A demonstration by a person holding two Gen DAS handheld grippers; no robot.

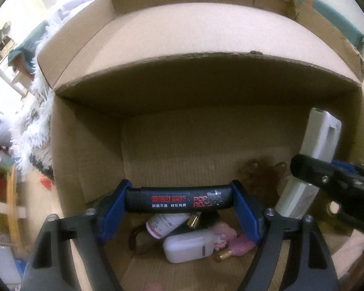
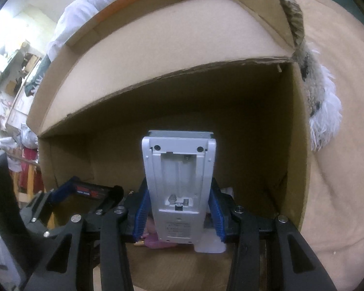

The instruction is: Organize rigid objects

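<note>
A black tube (image 1: 179,200) with red and white lettering is spanning the left claw (image 1: 179,208) crosswise, its two ends pressing against the blue pads (image 1: 114,208), over the open cardboard box (image 1: 89,145). A grey-white handheld device (image 2: 179,189), turned so its open battery bay with bare contacts is showing, is standing on end between the right claw's (image 2: 179,214) blue pads, which are clamping its long sides; it is also hanging inside the box mouth.

On the box floor below are lying a white bottle with red print (image 1: 166,223), a white plastic case (image 1: 189,246), a pink item (image 1: 233,238), two small gold cylinders (image 1: 194,219) and a brown translucent piece (image 1: 262,172).

The box is sitting on a peach-coloured sheet (image 2: 339,194) beside white shaggy fur (image 2: 325,118), with a cluttered room showing at the left.
</note>
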